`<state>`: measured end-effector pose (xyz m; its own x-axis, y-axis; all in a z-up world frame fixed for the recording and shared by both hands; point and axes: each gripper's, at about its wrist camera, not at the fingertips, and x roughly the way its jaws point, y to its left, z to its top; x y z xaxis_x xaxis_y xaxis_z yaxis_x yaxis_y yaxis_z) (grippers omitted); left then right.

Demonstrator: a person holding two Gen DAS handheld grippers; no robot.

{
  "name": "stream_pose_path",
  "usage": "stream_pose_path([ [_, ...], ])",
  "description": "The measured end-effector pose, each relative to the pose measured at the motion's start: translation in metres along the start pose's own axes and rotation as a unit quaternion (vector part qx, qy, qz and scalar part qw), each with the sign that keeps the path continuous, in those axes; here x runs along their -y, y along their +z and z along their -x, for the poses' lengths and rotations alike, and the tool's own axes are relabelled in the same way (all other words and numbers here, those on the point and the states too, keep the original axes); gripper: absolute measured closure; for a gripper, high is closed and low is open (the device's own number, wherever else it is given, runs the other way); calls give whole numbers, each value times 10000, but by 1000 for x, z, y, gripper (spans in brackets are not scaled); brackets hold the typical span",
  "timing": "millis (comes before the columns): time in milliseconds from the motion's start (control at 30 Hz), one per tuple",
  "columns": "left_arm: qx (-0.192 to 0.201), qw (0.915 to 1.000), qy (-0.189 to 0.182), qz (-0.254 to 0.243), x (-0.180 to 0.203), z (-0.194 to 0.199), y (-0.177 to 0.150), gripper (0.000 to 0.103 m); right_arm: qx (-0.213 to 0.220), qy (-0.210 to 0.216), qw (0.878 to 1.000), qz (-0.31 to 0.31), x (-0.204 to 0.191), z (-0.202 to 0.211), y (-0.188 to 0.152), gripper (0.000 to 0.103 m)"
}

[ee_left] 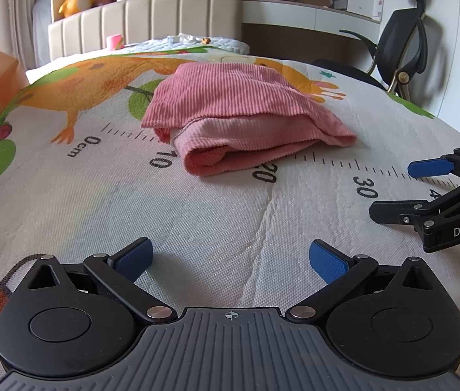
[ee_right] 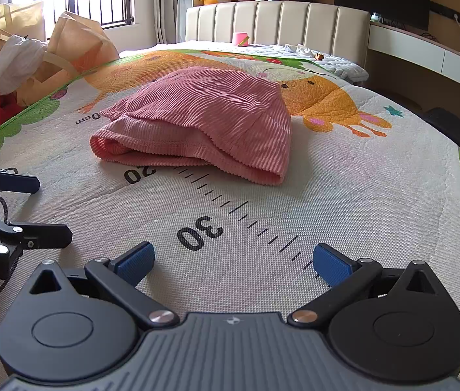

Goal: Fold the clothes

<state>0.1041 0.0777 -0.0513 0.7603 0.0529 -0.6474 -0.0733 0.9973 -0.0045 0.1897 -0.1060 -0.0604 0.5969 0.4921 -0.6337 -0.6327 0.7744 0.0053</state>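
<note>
A pink ribbed garment (ee_left: 239, 114) lies folded in layers on the printed bed mat (ee_left: 197, 221), over the ruler marks between 10 and 20. It also shows in the right wrist view (ee_right: 204, 120). My left gripper (ee_left: 230, 257) is open and empty, low over the mat, well short of the garment. My right gripper (ee_right: 233, 260) is open and empty, near the 30 mark. The right gripper shows at the right edge of the left wrist view (ee_left: 393, 189), and the left gripper at the left edge of the right wrist view (ee_right: 50, 208).
Tan bags with white and red clothes (ee_right: 18, 62) stand left of the bed. A padded headboard (ee_right: 275, 22) and a pink cup (ee_right: 240, 38) are at the far end. A black office chair (ee_left: 402, 49) and a desk (ee_right: 425, 52) are on the right.
</note>
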Motion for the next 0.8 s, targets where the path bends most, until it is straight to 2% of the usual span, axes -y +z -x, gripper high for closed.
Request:
stream_pose_path([
  [800,-11,10000,31,-21,1,-1,0,0,0,-2,10000,-1,0,0,0,0],
])
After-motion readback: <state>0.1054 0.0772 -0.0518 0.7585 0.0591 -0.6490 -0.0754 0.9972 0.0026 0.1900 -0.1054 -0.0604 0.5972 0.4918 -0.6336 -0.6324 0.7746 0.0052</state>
